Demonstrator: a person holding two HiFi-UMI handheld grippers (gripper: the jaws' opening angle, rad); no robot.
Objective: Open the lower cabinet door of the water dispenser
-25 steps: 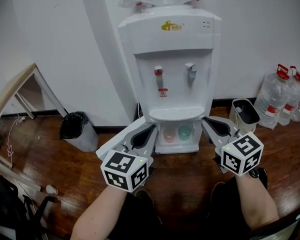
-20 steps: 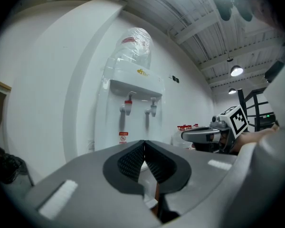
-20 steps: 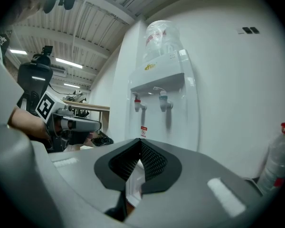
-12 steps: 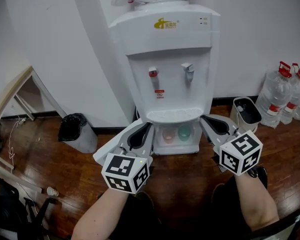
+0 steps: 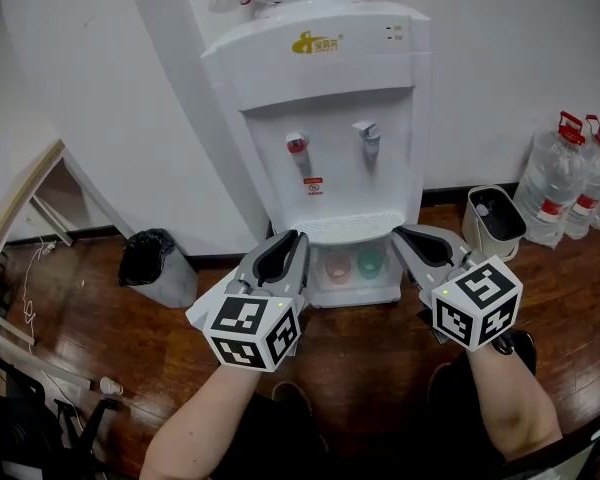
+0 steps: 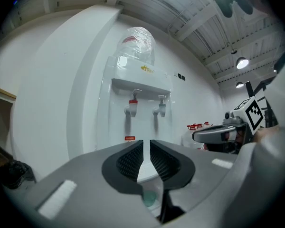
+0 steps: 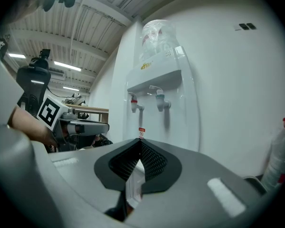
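Note:
The white water dispenser [image 5: 320, 98] stands against the wall with a red tap and a grey tap. Its lower cabinet [image 5: 355, 268] stands open, showing a pink cup [image 5: 338, 266] and a green cup [image 5: 370, 263]. A white door panel [image 5: 198, 311] juts out at the left, mostly hidden under my left gripper [image 5: 290, 236]. That gripper [image 6: 146, 141] points level at the dispenser; its jaws have just been opening to a narrow gap with nothing between them. My right gripper [image 5: 405, 233] hovers at the cabinet's right, its pads [image 7: 140, 140] touching, empty.
A black-bagged bin [image 5: 155, 263] sits on the wood floor left of the dispenser. A white bucket [image 5: 495, 218] and several water bottles [image 5: 565, 178] stand at the right. A wooden frame [image 5: 20, 198] leans at the far left; a paper cup [image 5: 107, 385] lies on the floor.
My left gripper has edged forward toward the dispenser and now covers more of the white door panel. My right gripper has kept its place.

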